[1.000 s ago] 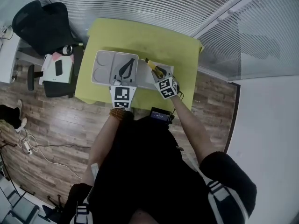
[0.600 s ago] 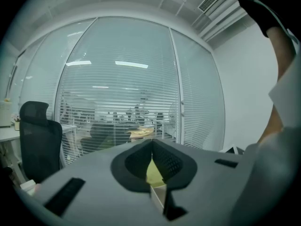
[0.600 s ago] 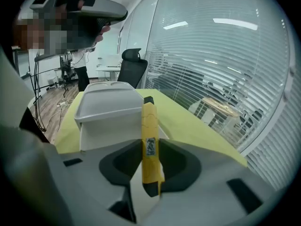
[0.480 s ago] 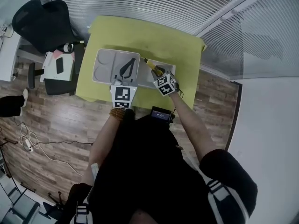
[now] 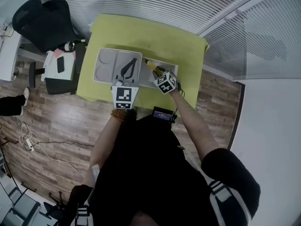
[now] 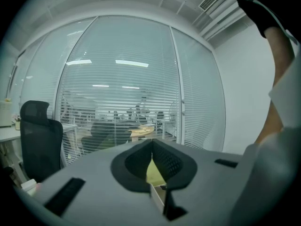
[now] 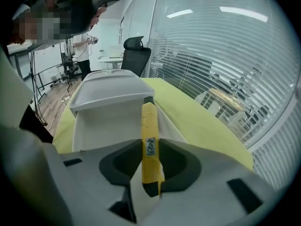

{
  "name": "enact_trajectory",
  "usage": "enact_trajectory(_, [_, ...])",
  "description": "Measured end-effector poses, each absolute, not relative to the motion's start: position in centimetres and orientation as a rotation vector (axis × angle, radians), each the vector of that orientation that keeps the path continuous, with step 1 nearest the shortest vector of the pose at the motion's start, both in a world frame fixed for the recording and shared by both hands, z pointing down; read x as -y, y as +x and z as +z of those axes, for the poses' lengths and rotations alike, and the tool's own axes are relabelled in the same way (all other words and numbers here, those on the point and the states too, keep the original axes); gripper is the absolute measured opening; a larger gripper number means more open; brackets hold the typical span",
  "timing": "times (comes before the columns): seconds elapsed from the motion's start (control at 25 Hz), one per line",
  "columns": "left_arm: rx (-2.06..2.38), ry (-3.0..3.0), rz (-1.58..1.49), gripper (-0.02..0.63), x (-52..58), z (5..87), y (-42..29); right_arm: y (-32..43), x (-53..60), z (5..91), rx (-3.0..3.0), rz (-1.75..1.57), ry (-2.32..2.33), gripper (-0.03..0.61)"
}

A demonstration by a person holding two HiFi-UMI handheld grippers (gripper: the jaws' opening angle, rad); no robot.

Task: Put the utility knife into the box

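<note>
My right gripper (image 5: 159,73) (image 7: 150,155) is shut on a yellow utility knife (image 5: 152,66) (image 7: 148,121). The knife points forward over the open white box (image 5: 146,81) (image 7: 106,126) on the green table (image 5: 178,46). The box's lid (image 5: 106,67) (image 7: 107,89) lies flat to the box's left. My left gripper (image 5: 127,71) (image 6: 152,147) hovers above the seam between lid and box. Its jaws are shut with nothing between them. The box's floor shows nothing else lying in it.
A black office chair (image 5: 44,22) and a small side table (image 5: 59,68) with oddments stand left of the green table. Glass walls with blinds (image 5: 155,4) run along the far side. A person's leg (image 5: 9,105) and cables (image 5: 28,142) are on the wooden floor at left.
My right gripper has edged forward and a little left with the knife, further over the box. The left gripper has barely moved.
</note>
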State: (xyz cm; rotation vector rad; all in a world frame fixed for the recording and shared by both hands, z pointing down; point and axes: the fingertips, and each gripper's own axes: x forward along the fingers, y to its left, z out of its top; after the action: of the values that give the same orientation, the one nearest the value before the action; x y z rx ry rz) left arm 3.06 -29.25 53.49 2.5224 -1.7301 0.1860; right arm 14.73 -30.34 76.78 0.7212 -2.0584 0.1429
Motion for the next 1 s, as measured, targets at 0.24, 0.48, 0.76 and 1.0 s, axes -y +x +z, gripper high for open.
enact_trajectory(0.24, [1.73,2.52,0.189,0.012,29.1,53.6,3.0,14.7,29.7,78.1,2.032,0.17,0.693,0.107])
enact_trajectory(0.48, [1.729,2.521,0.187,0.012,29.1,53.4,2.8,14.7,29.2,78.7,1.998,0.21,0.67,0.108])
enact_trajectory(0.76, [1.734,2.515,0.187,0.012,29.1,53.6,2.6,14.9,29.1,79.5,1.966,0.239,0.65,0.112])
enact_trajectory(1.0, [1.745,2.505,0.189,0.012,29.0,53.8,2.2,15.1,28.9,80.0,1.943,0.248,0.632,0.117])
